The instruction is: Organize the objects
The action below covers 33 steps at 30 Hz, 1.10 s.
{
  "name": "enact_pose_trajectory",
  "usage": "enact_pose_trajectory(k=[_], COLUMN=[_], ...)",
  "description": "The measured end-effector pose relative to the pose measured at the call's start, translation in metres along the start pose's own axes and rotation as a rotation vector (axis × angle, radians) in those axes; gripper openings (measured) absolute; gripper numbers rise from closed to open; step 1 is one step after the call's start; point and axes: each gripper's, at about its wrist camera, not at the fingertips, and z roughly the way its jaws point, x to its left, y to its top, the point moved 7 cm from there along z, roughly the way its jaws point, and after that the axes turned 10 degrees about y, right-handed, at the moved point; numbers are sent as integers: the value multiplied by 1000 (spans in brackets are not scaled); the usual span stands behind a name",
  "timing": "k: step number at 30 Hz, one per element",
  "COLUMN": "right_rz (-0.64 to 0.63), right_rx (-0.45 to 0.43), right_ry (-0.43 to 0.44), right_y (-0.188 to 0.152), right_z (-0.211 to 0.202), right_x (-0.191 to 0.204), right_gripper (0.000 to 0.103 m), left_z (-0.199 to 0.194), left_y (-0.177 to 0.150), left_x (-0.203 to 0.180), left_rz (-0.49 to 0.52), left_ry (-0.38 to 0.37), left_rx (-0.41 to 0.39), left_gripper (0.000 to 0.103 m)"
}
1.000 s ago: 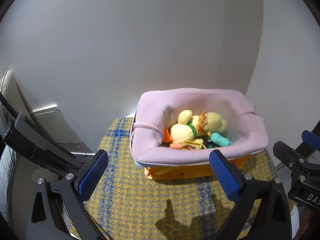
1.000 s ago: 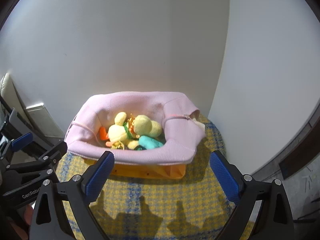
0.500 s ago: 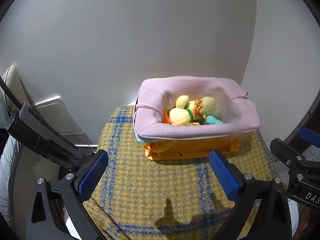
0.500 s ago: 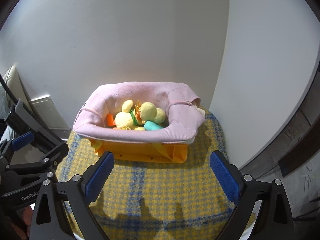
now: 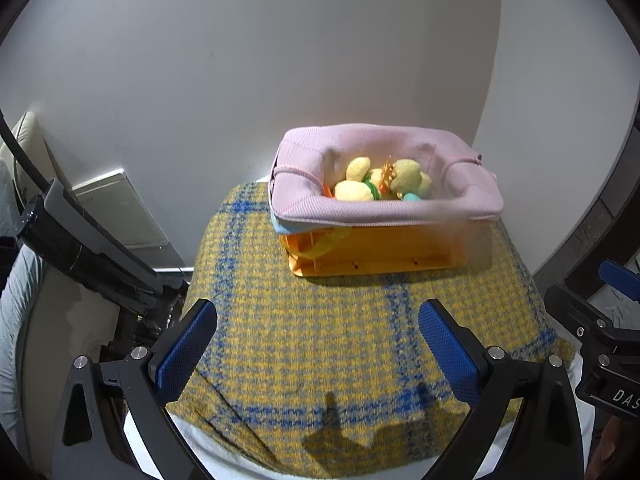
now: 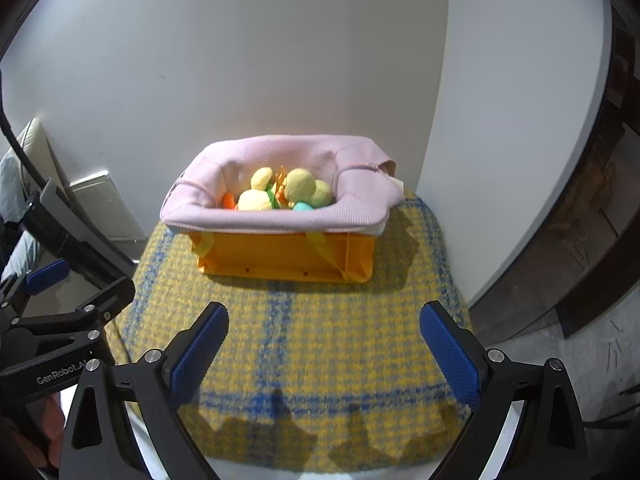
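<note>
An orange plastic crate (image 5: 384, 250) (image 6: 280, 254) stands at the far end of a yellow and blue checked cloth (image 5: 320, 340) (image 6: 320, 340). A pink knitted cloth (image 5: 380, 212) (image 6: 280, 216) lines it and folds over its rim. Inside lie yellow plush toys (image 5: 404, 174) (image 6: 300, 184) with green, orange and teal bits. My left gripper (image 5: 318, 338) is open over the cloth, well short of the crate. My right gripper (image 6: 324, 340) is open too, nothing between its blue pads.
White walls meet in a corner right behind the crate. A black frame (image 5: 80, 248) and a pale panel (image 5: 116, 208) stand to the left of the covered surface. Dark wooden flooring (image 6: 580, 240) lies to the right. The cloth's near edge hangs over a white surface.
Both grippers have drawn back from the crate, which now looks smaller and farther away. More of the checked cloth shows in front of it. Both stay open and empty.
</note>
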Motion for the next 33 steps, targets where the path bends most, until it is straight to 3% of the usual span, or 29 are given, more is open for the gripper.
enact_pose_trajectory(k=[12,22,33], right_rz=[31,57,71], right_rx=[69,151,169], right_ry=[4,24,19], right_y=[-50,-95,-120], right_z=[-9,-2,-7], right_x=[1,7,9], right_gripper=[97,97,97], left_z=[-10,-8,-12], left_y=[-51,-99,-123], left_x=[5,14,17], left_rz=[19,30,28], left_ry=[-22,2,21], left_rx=[84,162,195], left_gripper=[103,103,103])
